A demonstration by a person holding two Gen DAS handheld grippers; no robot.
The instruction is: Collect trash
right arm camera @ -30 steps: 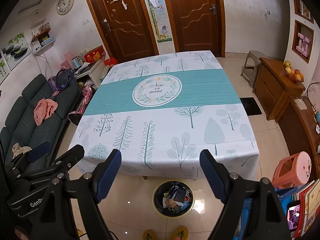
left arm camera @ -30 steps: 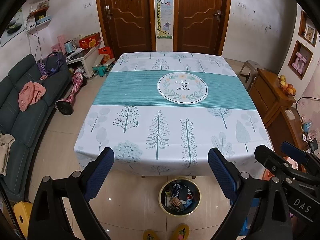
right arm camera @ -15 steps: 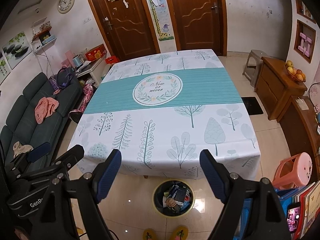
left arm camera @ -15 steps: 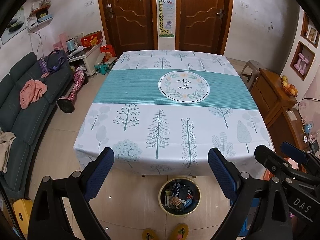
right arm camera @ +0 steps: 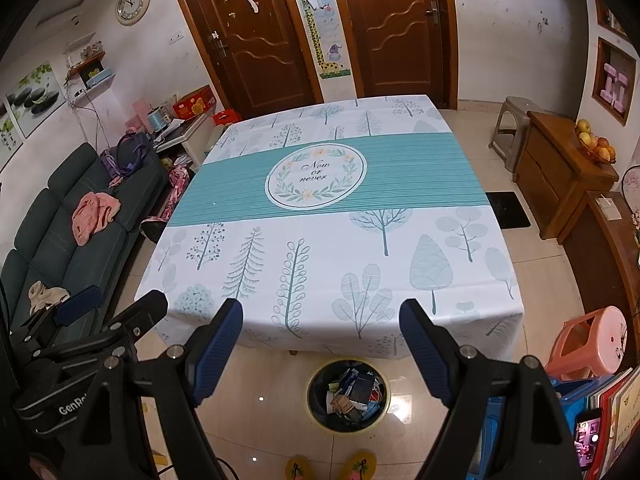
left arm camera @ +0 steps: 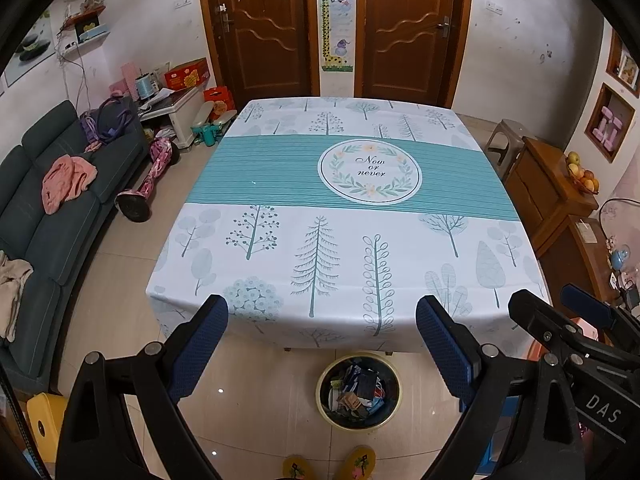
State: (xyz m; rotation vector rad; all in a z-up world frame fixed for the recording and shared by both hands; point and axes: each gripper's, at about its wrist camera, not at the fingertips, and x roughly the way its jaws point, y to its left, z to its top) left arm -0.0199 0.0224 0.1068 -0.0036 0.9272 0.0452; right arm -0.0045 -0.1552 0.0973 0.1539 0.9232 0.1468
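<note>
Both tools are held above the floor before the near edge of the worktop (left arm camera: pixel 352 248). The left hand-held gripper (left arm camera: pixel 322 338) is seen with ribbed blue pads spread wide, nothing between them; the right hand-held gripper (right arm camera: pixel 321 344) likewise. A smooth cloth printed with trees and a teal band covers the square worktop. The round bin (left arm camera: pixel 359 391), yellow-rimmed, stands on glossy tiles just below the near edge, filled with crumpled wrappers (right arm camera: pixel 352 394). A pink plastic stool (right arm camera: pixel 590 340) is shown clearly only in the right view.
</note>
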